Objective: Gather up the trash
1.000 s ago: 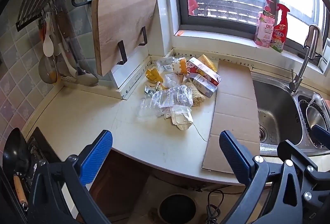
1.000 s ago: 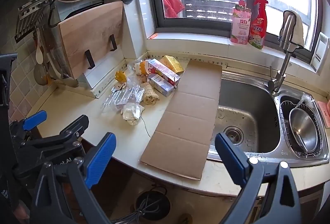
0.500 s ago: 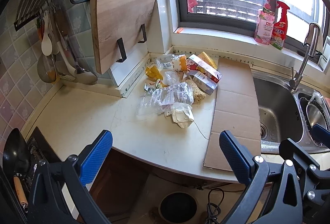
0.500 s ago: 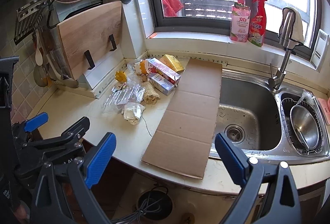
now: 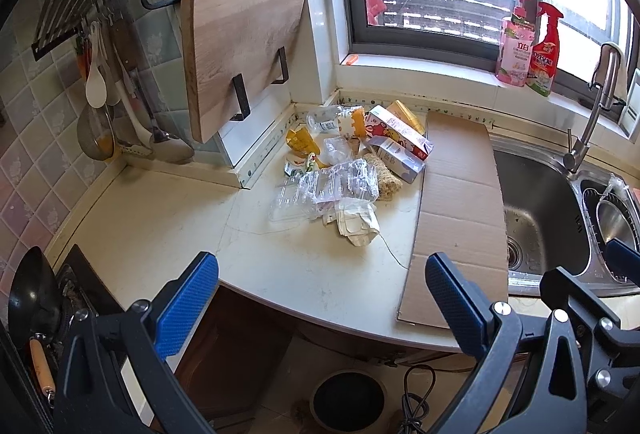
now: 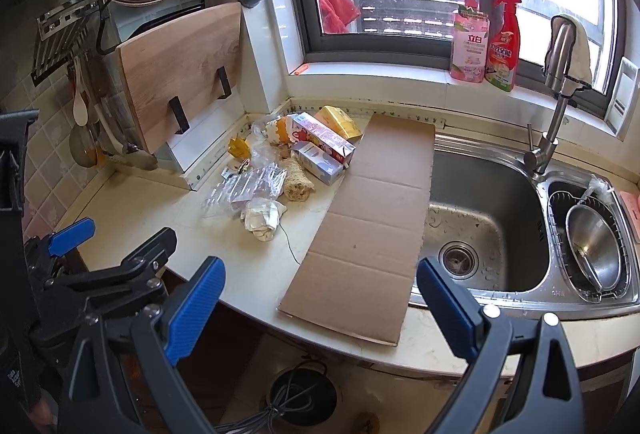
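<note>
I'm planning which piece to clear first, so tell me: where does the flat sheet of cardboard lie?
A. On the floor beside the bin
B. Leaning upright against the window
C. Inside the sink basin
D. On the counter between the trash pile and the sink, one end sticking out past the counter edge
D: the cardboard lies flat on the counter, between the trash pile and the sink, its near end overhanging the edge.

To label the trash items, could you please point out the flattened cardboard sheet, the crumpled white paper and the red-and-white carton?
flattened cardboard sheet (image 6: pixel 372 218), right wrist view, middle panel.
crumpled white paper (image 6: pixel 263 215), right wrist view, centre of the wad.
red-and-white carton (image 5: pixel 400 132), left wrist view, printed top face.
</note>
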The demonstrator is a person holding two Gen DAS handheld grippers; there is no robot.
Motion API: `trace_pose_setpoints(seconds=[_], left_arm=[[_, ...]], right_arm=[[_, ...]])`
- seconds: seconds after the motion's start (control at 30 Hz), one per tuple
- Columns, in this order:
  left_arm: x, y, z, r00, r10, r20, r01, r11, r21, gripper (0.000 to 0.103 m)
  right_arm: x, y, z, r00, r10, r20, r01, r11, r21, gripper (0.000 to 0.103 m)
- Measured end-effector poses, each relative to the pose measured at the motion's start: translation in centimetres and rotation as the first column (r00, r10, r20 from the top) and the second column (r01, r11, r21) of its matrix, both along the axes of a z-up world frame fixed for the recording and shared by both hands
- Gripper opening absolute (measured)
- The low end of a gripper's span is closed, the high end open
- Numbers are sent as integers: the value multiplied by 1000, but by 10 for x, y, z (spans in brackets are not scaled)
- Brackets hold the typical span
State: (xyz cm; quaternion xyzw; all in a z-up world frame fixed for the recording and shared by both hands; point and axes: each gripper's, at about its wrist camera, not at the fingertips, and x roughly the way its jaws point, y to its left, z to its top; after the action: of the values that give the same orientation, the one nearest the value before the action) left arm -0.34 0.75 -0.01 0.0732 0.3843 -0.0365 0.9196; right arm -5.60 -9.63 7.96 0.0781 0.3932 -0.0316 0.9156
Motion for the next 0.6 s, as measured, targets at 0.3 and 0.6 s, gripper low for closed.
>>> trace_pose_setpoints(seconds=[0.3,0.6], left_arm=[[-4,0,2,1000,6,15,-6,1000,0,102],[-9,0,6,999,2,36,-1,1000,-3,102]], right_arm=[[-2,1,3,1000,8,8,-8,1000,-5,97],[-6,2,8,1000,6,26,-6,1000,-14,97]])
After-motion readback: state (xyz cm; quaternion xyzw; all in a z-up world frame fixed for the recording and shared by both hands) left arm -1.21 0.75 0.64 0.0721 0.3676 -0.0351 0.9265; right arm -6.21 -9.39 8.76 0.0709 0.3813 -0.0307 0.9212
